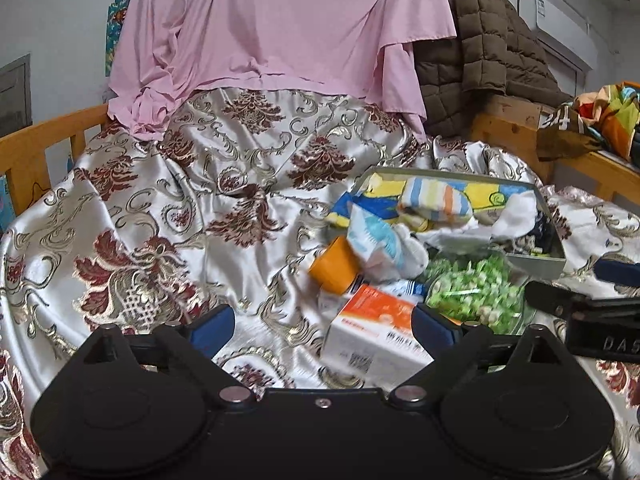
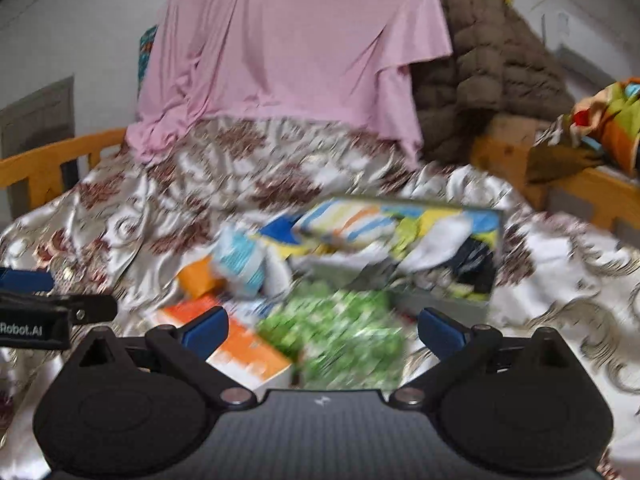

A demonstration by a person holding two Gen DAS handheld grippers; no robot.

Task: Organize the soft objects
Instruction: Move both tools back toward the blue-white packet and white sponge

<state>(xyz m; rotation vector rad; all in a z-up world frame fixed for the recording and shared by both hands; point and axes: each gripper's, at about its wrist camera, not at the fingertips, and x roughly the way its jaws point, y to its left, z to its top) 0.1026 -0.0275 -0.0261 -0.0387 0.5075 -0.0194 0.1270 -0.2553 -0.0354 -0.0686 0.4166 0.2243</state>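
Note:
A grey tray (image 1: 554, 240) on the bed holds soft cloths: a striped towel (image 1: 436, 200), white socks (image 1: 516, 212) and yellow-blue fabric. It shows blurred in the right wrist view (image 2: 444, 304). In front of it lie a clear bag of green candies (image 1: 476, 292), an orange-white box (image 1: 376, 336), an orange cup (image 1: 336, 266) and a light-blue packet (image 1: 372, 240). My left gripper (image 1: 324, 328) is open and empty, hovering over the box. My right gripper (image 2: 324, 330) is open and empty above the candy bag (image 2: 344, 332); it appears at the right edge of the left wrist view (image 1: 592, 304).
A silver satin bedspread (image 1: 180, 200) with red floral pattern covers the bed. A pink sheet (image 1: 280, 32) and brown quilted jacket (image 1: 480, 52) hang behind. A wooden bed rail (image 1: 44, 140) runs on the left; colourful fabric (image 1: 612, 116) lies on a wooden ledge at right.

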